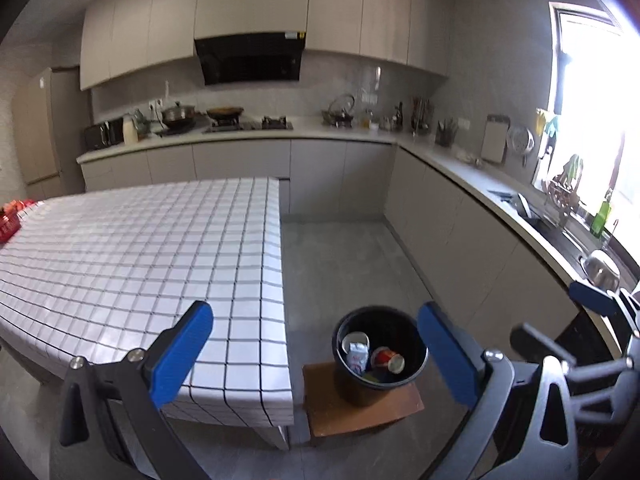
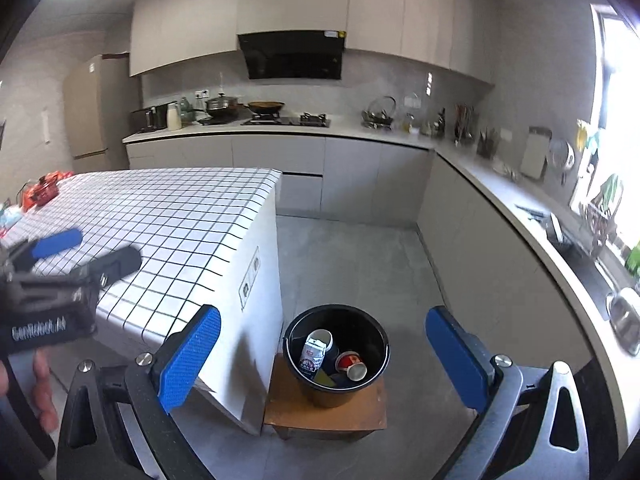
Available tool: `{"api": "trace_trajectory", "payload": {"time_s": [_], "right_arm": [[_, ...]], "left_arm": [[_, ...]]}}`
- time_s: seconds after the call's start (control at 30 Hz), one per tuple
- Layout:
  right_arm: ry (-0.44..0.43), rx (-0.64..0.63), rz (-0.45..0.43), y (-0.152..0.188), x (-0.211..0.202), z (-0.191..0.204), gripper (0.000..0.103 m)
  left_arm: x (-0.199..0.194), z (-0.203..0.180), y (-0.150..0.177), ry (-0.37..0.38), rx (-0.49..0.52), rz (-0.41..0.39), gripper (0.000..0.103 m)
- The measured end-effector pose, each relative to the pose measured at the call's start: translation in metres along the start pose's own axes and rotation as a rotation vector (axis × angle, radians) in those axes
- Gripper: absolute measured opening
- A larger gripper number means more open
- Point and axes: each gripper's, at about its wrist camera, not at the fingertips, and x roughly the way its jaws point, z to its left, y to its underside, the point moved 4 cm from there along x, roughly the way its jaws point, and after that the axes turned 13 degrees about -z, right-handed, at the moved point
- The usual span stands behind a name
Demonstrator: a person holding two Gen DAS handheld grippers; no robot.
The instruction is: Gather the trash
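Both grippers are hanging wide open and empty above the floor beside the tiled table (image 2: 168, 216); the left gripper (image 1: 316, 356) is splaying its blue pads over the table's corner; the right gripper (image 2: 324, 354) is framing the black bin (image 2: 336, 354); the bin is sitting on a small brown stool (image 2: 324, 412), holding a milk carton (image 2: 314, 354) and a red paper cup (image 2: 352, 364).

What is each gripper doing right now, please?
Left gripper: open, holding nothing.
Right gripper: open, holding nothing.
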Motion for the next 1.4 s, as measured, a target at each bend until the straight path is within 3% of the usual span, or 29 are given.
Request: {"api": "trace_trajectory", "payload": {"time_s": [0.5,1.4], "right_arm": [[-0.024,-0.018,-0.052,-0.011,-0.003,-0.017,0.103],[-0.062,-0.007,-0.052,-0.008,0.009,-0.019,0.103]], "left_arm": [[-0.006,0.0,-0.006,-0.079,-0.021,-0.066,0.103],[-0.006,-0.01,-0.008,-0.103,-0.005,-0.055,0.103]]}}
